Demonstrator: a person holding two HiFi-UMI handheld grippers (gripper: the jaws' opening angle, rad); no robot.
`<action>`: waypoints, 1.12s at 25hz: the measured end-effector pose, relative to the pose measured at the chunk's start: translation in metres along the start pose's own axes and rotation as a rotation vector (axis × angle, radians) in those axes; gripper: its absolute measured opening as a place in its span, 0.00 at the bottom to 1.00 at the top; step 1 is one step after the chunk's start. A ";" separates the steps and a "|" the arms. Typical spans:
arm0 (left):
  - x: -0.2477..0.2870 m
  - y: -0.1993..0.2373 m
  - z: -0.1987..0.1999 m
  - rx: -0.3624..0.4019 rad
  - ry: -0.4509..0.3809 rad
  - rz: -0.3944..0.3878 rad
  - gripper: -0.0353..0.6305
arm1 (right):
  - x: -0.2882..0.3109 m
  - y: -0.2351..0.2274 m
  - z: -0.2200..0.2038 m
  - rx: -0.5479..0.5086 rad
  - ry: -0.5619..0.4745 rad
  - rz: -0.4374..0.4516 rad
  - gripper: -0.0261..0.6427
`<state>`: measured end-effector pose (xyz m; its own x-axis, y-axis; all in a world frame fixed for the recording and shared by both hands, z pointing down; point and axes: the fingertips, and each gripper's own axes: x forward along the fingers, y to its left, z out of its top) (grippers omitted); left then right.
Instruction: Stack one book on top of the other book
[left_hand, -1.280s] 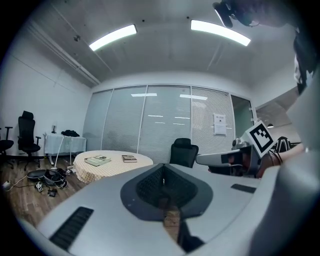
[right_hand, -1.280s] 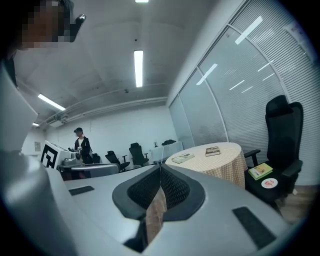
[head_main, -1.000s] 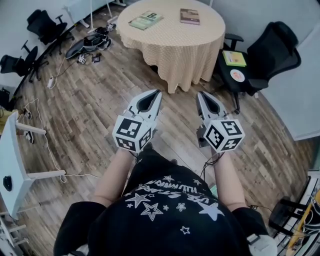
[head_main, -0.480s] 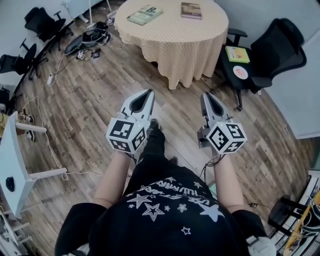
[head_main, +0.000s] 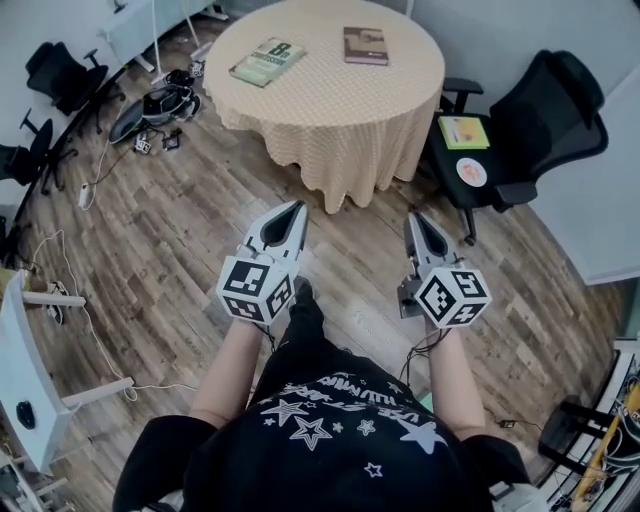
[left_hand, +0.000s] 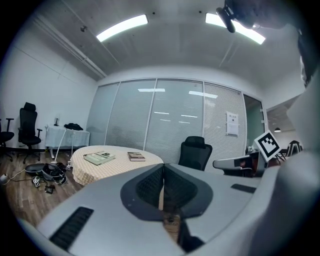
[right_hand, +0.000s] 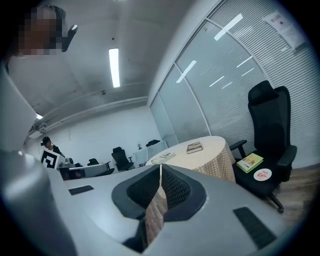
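Observation:
Two books lie apart on a round table (head_main: 340, 130) with a yellow checked cloth: a green book (head_main: 267, 61) at the left and a brown book (head_main: 365, 45) at the right. Both show small in the left gripper view, the green book (left_hand: 99, 157) and the brown book (left_hand: 136, 156), and in the right gripper view, green book (right_hand: 163, 158), brown book (right_hand: 194, 147). My left gripper (head_main: 297, 205) and right gripper (head_main: 413, 215) hang over the wooden floor, well short of the table. Both are shut with nothing in them.
A black office chair (head_main: 530, 120) stands right of the table, a yellow-green booklet (head_main: 463, 131) and a round disc on its seat. More black chairs (head_main: 60, 75) and floor clutter (head_main: 155, 105) lie at the left. A white table edge (head_main: 25, 380) is at lower left.
The table and books have drawn nearer and show more fully in the head view. Both grippers moved with the person toward the table, still shut and empty.

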<state>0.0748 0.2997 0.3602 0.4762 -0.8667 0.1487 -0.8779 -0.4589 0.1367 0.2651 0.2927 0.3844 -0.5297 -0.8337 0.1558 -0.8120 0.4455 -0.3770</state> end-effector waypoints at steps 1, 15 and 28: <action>0.011 0.008 0.002 -0.001 0.005 -0.006 0.07 | 0.012 -0.005 0.003 0.002 0.002 -0.007 0.08; 0.095 0.135 0.024 -0.021 0.045 -0.022 0.07 | 0.176 -0.009 0.031 0.001 0.051 -0.023 0.08; 0.132 0.211 0.024 -0.057 0.052 -0.082 0.07 | 0.249 0.000 0.024 -0.011 0.088 -0.092 0.08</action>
<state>-0.0486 0.0841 0.3855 0.5499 -0.8145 0.1848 -0.8321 -0.5149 0.2062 0.1391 0.0768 0.4011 -0.4718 -0.8397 0.2689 -0.8606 0.3722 -0.3475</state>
